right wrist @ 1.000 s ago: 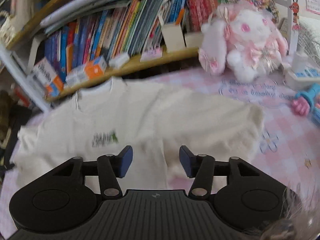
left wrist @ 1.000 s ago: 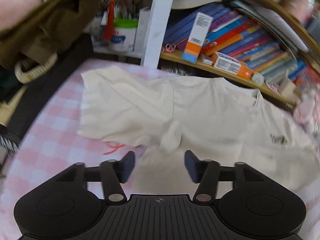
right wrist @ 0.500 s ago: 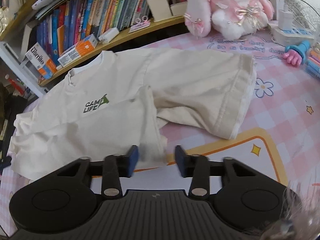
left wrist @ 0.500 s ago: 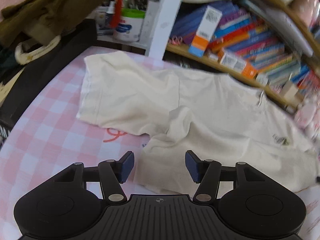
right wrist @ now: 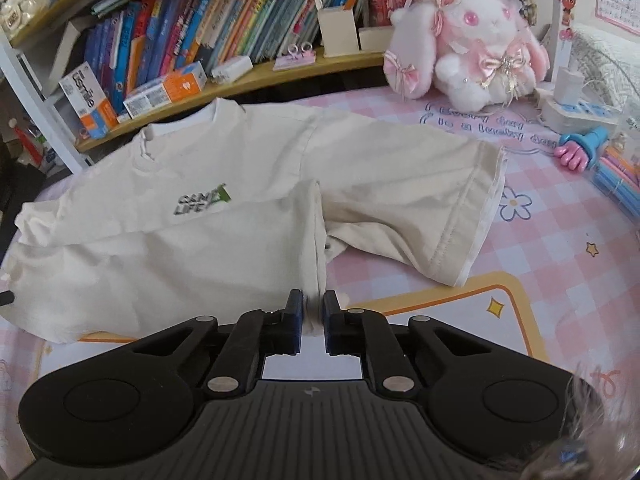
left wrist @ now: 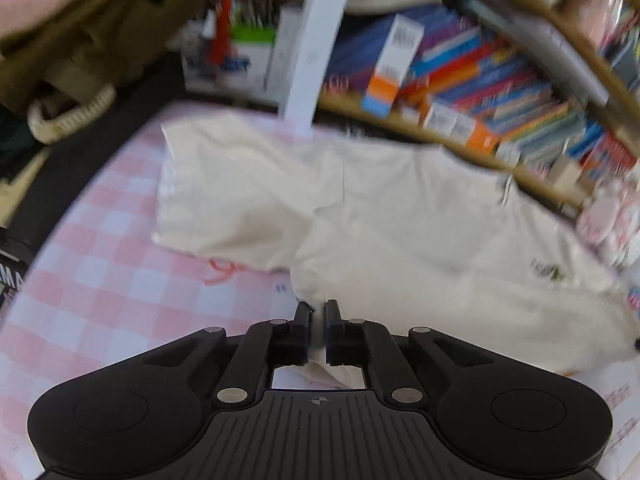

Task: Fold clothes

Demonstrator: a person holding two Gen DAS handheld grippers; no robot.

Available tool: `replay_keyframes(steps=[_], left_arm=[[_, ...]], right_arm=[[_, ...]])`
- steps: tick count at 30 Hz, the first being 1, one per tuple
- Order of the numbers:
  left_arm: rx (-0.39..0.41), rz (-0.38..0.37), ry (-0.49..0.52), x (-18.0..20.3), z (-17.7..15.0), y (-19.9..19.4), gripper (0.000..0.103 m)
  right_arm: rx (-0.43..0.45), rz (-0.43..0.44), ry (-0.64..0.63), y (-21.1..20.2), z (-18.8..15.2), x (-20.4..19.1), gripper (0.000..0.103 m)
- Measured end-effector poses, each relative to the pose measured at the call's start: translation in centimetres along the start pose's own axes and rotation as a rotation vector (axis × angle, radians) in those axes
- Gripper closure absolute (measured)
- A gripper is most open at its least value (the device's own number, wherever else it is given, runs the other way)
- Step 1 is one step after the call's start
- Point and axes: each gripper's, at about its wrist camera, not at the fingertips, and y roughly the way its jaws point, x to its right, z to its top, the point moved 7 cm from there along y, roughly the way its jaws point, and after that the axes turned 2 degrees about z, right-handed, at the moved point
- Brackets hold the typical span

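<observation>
A pink checked cloth (right wrist: 560, 240) covers the table across the lower and right parts of the right view, with a yellow-bordered mat (right wrist: 516, 304) at lower right. A wooden shelf (right wrist: 280, 80) curves across the top, packed with books (right wrist: 224, 20); an orange box (right wrist: 168, 90) lies on it at left. A pink plush rabbit (right wrist: 472, 52) sits at upper right, a white power strip (right wrist: 580, 110) beside it, and a pink toy hand (right wrist: 576, 152) just below. In the blurred left view, an olive bag (left wrist: 92, 28) fills the upper left, with a white tub (left wrist: 236, 60) right of it.
</observation>
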Motion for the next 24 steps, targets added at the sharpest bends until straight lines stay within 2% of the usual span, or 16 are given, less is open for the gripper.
replay_keyframes(steps=[5, 12, 16, 20, 24], left_arm=[[0.063, -0.057, 0.01, 0.7, 1.0, -4.4, 0.098], [0.019, -0.152, -0.07, 0.4, -0.7, -5.9, 0.098], [0.048, -0.186, -0.136, 0.2, -1.3, -8.1, 0.098], [0.113, -0.179, -0.169, 0.6, -2.5, -11.8, 0.098], [0.128, -0.151, -0.22, 0.7, -5.2, -15.3, 0.098]], right_arm=[[0.022, 0.01, 0.014, -2.7, 0.3, -0.8, 0.094], [0.003, 0.018, 0.074, -5.5, -2.0, -1.3, 0.095], [0.003, 0.028, 0.115, -7.1, -3.6, -1.0, 0.095], [0.012, 0.067, 0.12, -9.5, -4.8, -0.8, 0.096], [0.017, 0.114, 0.113, -12.0, -6.4, -0.3, 0.096]])
